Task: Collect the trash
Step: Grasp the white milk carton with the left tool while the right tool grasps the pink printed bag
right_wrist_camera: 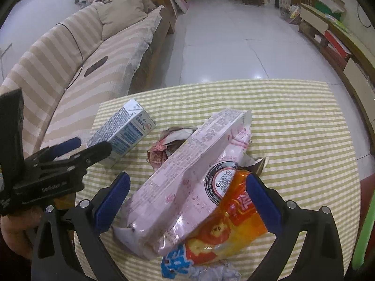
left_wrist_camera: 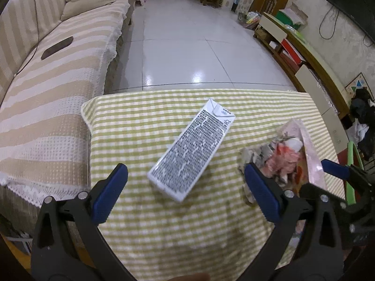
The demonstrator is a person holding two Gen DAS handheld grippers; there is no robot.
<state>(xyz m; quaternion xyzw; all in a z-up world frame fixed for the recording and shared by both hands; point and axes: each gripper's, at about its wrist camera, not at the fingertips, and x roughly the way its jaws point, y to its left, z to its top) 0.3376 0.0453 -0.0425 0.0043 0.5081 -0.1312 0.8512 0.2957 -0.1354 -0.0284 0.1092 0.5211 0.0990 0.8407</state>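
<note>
So there's a small table with a green-striped cloth (left_wrist_camera: 164, 234) and trash piled on it. The left gripper (left_wrist_camera: 186, 180) hangs over the white drink carton (left_wrist_camera: 191, 149), which lies flat near the table's left edge, jaws spread wide and holding nothing. The right gripper (right_wrist_camera: 187, 195) is just as wide open, its blue pads either side of the pink wrapper (right_wrist_camera: 187, 164) and the orange snack bag (right_wrist_camera: 225, 222) at the near edge. Can't tell if they're touching.
</note>
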